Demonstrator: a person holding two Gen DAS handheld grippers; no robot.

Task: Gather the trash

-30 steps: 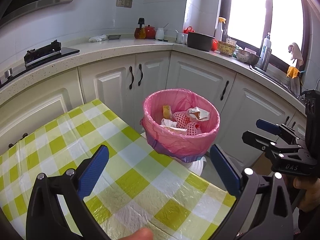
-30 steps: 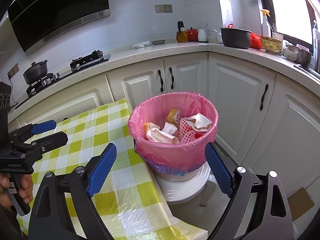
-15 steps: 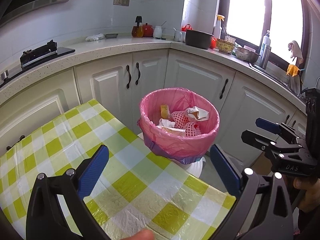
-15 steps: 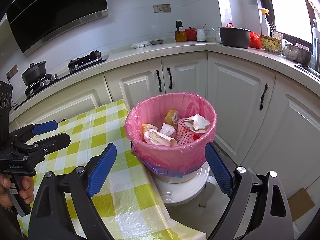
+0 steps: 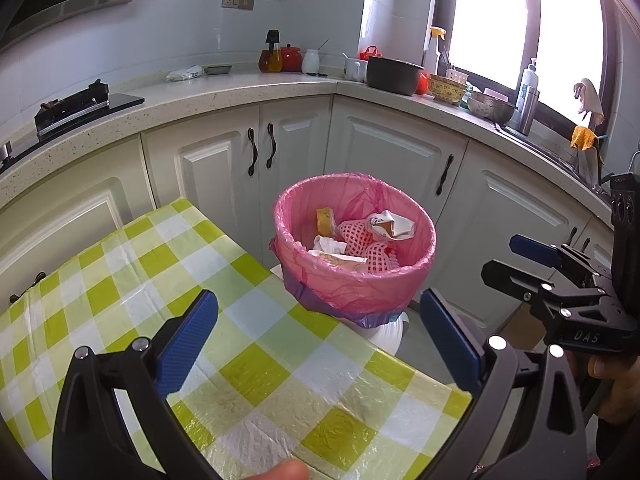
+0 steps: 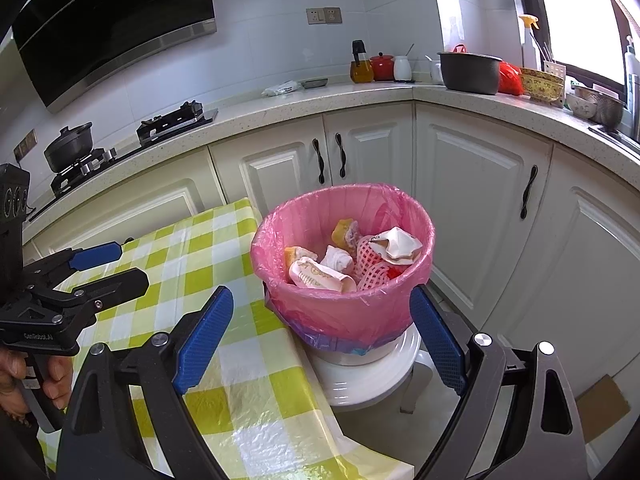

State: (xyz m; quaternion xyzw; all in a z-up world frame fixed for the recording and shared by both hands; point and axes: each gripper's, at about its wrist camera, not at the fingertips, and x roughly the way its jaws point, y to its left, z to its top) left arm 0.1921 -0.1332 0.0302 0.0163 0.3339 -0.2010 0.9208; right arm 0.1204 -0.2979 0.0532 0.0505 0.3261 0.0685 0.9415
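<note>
Both claws are released, with nothing between the blue pads. The left gripper (image 5: 320, 336) hovers over the checked tablecloth (image 5: 132, 280), and the right gripper (image 6: 320, 328) is beside it. Just beyond them stands the pink-lined trash bin (image 6: 348, 312) on a white stool (image 6: 360, 376), holding crumpled wrappers (image 6: 394, 242).

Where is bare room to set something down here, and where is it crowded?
The green-and-white checked tablecloth is bare between the cabinet-side edge and the open left tongs. The speckled counter has a free stretch beside the gas hob. The pink-lined bin is crowded with wrappers.
</note>
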